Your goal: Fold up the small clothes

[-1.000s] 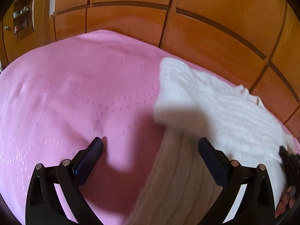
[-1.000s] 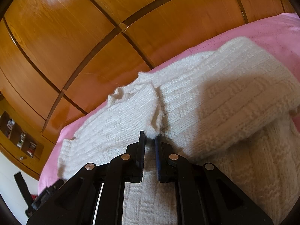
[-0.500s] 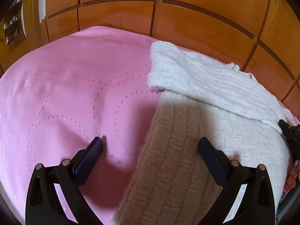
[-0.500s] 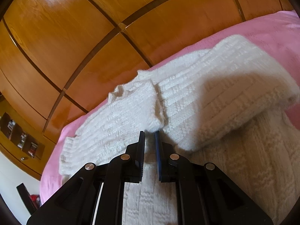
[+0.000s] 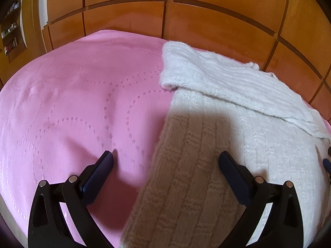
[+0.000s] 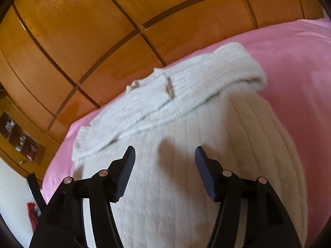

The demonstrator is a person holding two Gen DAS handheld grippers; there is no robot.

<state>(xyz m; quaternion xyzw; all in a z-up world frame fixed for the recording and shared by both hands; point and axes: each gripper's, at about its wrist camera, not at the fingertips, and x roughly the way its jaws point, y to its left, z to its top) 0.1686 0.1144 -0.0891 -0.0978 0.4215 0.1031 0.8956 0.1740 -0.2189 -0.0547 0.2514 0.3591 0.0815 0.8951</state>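
1. We see the left gripper (image 5: pixel 165 161) released, jaws spread wide, straddling the sweater's 9 o'clock edge above the pink bedspread (image 5: pixel 78 103).
2. We see the white knit sweater (image 5: pixel 238 128) lying flat at 3 o'clock on the bedspread, its top folded over.
3. We see the right gripper (image 6: pixel 165 155) released above the sweater (image 6: pixel 186 155), holding nothing; wooden panels (image 6: pixel 86 33) stand at 12 o'clock.

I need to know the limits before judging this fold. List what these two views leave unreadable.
- White knitted sweater: near hem cut off by the bottom edge in both wrist views, behind the gripper frames.
- Folded-over top band: right wrist view is motion-blurred, so the layers and sleeve ends cannot be told apart.
- Dark object: cut by the right edge, left wrist view.
- Shelf items: too small.
- Left gripper and right gripper: both open, empty.
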